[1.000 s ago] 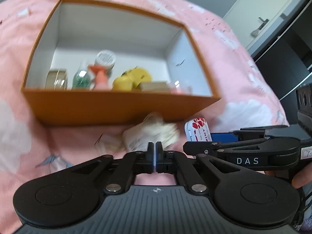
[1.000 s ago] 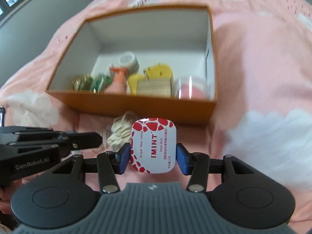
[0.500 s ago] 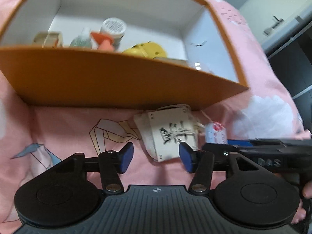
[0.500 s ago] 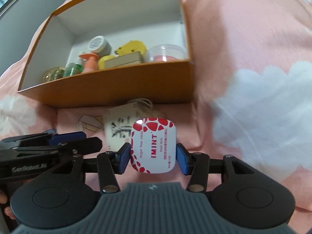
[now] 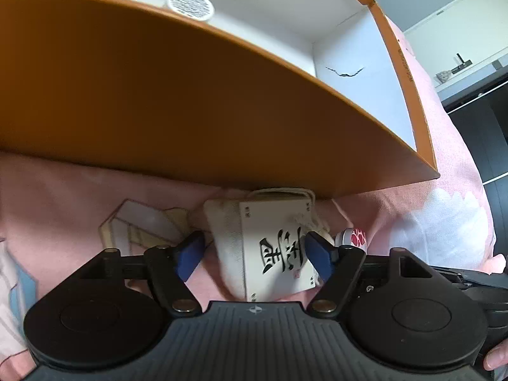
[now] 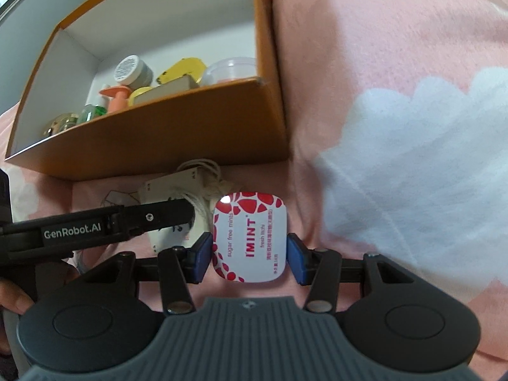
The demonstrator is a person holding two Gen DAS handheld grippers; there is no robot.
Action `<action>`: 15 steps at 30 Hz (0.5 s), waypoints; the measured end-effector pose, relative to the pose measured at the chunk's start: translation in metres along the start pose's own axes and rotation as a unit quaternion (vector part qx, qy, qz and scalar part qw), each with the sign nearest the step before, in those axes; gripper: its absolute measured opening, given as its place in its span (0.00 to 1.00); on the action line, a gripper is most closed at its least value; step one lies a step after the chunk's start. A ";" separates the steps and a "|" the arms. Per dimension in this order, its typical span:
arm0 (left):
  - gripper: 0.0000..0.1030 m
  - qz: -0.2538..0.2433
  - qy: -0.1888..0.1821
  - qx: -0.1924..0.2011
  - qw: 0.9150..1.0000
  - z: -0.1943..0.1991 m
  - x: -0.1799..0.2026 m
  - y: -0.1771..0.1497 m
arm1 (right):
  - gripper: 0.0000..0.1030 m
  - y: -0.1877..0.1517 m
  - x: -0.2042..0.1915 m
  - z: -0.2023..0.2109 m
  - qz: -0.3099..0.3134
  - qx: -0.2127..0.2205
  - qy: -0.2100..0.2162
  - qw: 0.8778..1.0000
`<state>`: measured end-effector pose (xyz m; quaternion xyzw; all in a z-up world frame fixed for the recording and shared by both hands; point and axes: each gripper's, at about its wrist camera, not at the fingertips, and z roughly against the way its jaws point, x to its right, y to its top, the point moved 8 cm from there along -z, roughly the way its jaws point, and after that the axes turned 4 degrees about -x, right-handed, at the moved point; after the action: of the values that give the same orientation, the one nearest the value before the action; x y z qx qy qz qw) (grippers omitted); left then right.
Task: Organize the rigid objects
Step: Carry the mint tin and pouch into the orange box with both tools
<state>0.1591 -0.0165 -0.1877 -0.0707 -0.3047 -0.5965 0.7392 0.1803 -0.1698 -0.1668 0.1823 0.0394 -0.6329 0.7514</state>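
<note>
Orange cardboard forms the box (image 6: 177, 120) that stands on a pink blanket (image 6: 397, 63) printed with white clouds. Its inside is white, and it holds a grey jar (image 6: 131, 70), a yellow toy (image 6: 184, 70), a clear tub (image 6: 230, 68), a coral pump bottle (image 6: 116, 96), a green bottle (image 6: 90, 112) and a gold piece (image 6: 60, 123), all crowded along the near wall.

Just near of the box, on the blanket, lies a card deck (image 5: 276, 247) with black calligraphy on its face, resting on a cream pouch (image 5: 225, 238) whose cord reaches the foot of the box wall. The left tool (image 5: 254, 252) is low over the blanket with its jaws spread wide to either side of the deck; the right blue pad (image 5: 319, 255) sits close against the deck's right edge, while the left pad stands apart from the pouch. It grips nothing.

The right tool (image 6: 249, 254) is clamped on a mint tin (image 6: 249, 238), white with red patches, its 2 blue pads pressed to the tin's left and right edges. The tin is held face up, near of the box's right corner and just right of the deck. From the left wrist view the tin (image 5: 354, 238) shows edge-on just right of the left tool's right finger.
</note>
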 end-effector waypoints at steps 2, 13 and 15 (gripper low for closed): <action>0.81 -0.005 -0.003 0.003 1.000 -0.005 0.002 0.000 | 0.49 0.002 0.001 -0.002 -0.006 0.000 0.000 1.000; 0.44 -0.025 -0.005 0.019 1.000 0.018 0.012 0.004 | 0.49 0.002 -0.002 -0.003 -0.006 0.000 -0.004 1.000; 0.40 -0.026 -0.008 0.015 1.000 0.025 0.013 0.001 | 0.49 0.001 -0.003 -0.002 -0.005 0.001 -0.004 1.000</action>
<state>0.1523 -0.0158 -0.1603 -0.0563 -0.3211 -0.6105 0.7218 0.1814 -0.1664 -0.1675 0.1807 0.0366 -0.6373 0.7482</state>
